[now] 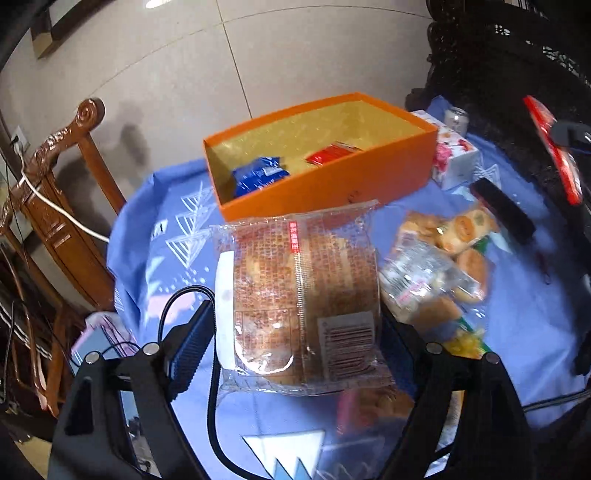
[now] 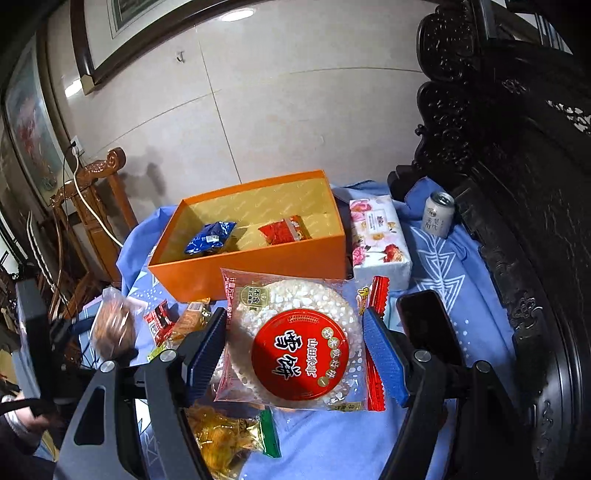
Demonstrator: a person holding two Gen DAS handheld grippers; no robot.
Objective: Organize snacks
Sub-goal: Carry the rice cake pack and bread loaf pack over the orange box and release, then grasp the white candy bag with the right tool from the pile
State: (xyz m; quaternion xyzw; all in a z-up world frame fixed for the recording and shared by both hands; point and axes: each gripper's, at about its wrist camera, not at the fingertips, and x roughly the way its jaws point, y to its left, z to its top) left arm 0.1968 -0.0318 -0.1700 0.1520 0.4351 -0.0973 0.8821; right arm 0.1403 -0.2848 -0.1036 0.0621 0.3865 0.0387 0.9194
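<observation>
Blue tablecloth (image 2: 436, 266) before tiled wall (image 2: 295, 110); left tool (image 1: 295, 332) grips cake packet (image 1: 303, 295); right tool (image 2: 295, 343) rice-cracker packet (image 2: 295, 339).

A pale wall of large glossy tiles (image 2: 280, 110) fills the background, catching the glare of a ceiling light near its top, with dark-framed pictures (image 2: 122, 33) hung on it. To the left stands carved reddish-brown wooden furniture (image 1: 62, 206) with a scrolled top, and a white cable (image 1: 55, 206) runs over it from a wall socket (image 2: 75, 146). On the right rises black, ornately carved woodwork (image 2: 509, 155), beside the blue patterned cloth (image 2: 443, 273) covering the table.
</observation>
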